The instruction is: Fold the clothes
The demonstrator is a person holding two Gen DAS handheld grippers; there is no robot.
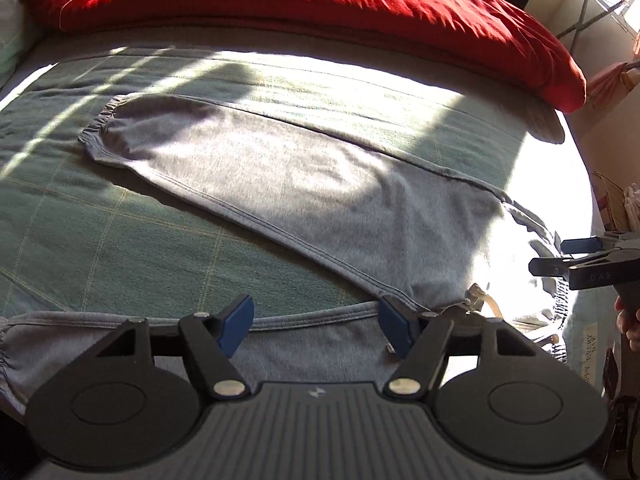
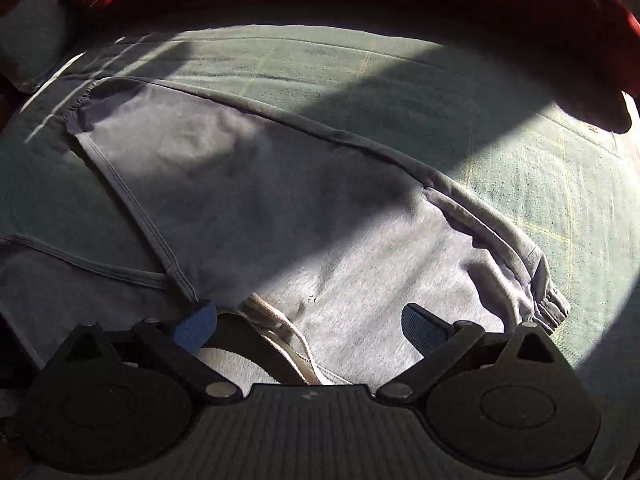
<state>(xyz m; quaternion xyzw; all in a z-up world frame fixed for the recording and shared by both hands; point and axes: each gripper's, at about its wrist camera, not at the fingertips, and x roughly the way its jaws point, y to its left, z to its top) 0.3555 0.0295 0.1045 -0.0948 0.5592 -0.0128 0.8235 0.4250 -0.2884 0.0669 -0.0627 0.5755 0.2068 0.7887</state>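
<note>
Grey sweatpants (image 1: 280, 176) lie spread on the bed, one leg running to the far left with its elastic cuff (image 1: 98, 128), the other leg across the near edge. My left gripper (image 1: 316, 326) is open, low over the near leg by the crotch seam. My right gripper (image 2: 312, 330) is open over the waistband, with the white drawstring (image 2: 288, 336) between its fingers. The sweatpants (image 2: 260, 200) fill the right wrist view. The right gripper also shows in the left wrist view (image 1: 576, 256) at the right edge.
A green checked bedspread (image 1: 120, 240) covers the bed. A red duvet (image 1: 320, 0) is bunched along the far side. A drying rack (image 1: 588, 4) and boxes stand beyond the bed's right edge.
</note>
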